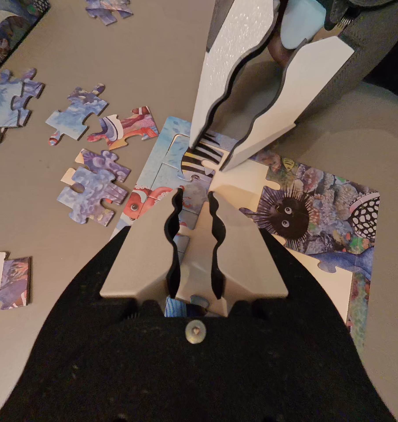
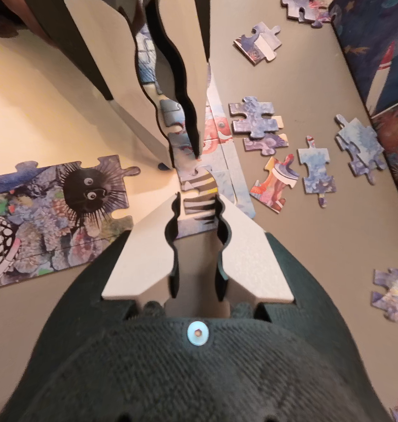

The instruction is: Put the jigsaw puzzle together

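The puzzle (image 1: 307, 219) lies flat on the grey desk (image 1: 147, 57), partly assembled in a pale tray (image 1: 241, 182): a reef section with a black urchin (image 1: 284, 214) fills one side, a blue section with an orange octopus (image 1: 145, 201) the other, and bare tray shows between them. A striped piece (image 2: 199, 203), black, white and yellow, sits at the edge of the blue section, at the border of the bare area. The right tool (image 2: 196, 198) points down at this piece, its fingers parted with one tip on either side of the stripes; in the left wrist view the same tool (image 1: 207, 157) has both tips down at the piece's surface, but whether it grips the piece cannot be told. The left tool (image 1: 194, 193) stands opposite, tips just above the blue section near the octopus, jaws a little apart and holding nothing. Loose pieces lie on the desk beside the blue section: an orange-and-red piece (image 1: 125, 130), a light blue piece (image 1: 77, 114), two overlapping purple pieces (image 1: 95, 191), a larger blue cluster (image 1: 8, 105) farther out, and a purple piece (image 1: 8, 280) near the left tool's body. A dark picture-printed box (image 1: 8, 29) lies at the far edge of the desk.
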### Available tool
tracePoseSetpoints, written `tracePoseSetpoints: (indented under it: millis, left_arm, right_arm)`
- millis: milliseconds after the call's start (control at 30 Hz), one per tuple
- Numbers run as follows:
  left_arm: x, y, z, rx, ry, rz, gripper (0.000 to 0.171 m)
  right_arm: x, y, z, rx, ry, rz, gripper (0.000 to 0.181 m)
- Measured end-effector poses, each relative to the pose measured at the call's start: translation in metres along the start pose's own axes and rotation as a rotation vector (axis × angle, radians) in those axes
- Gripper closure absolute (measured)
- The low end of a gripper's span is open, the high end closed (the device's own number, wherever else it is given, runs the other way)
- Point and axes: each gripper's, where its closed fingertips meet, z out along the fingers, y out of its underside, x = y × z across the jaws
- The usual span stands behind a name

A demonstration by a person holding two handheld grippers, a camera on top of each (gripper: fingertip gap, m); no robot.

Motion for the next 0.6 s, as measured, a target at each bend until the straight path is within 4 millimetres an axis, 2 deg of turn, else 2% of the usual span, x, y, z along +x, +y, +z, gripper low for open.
tracePoseSetpoints:
  millis: [67,333,500,600]
  left_arm:
    - [0.0,0.0,0.0,0.001,0.008,-0.007,0.151]
    - [0.0,0.0,0.0,0.001,0.011,-0.009,0.151]
    - [0.001,0.0,0.0,0.0,0.007,-0.001,0.15]
    - [0.001,0.0,0.0,0.0,0.007,-0.001,0.15]
  right_arm:
    - [0.005,0.002,-0.002,-0.002,0.022,0.007,0.146]
    - [0.011,0.009,-0.01,-0.024,0.05,0.01,0.143]
    - [0.007,-0.001,-0.011,0.021,0.038,0.012,0.142]
    - [0.005,-0.016,-0.009,0.095,0.039,0.01,0.146]
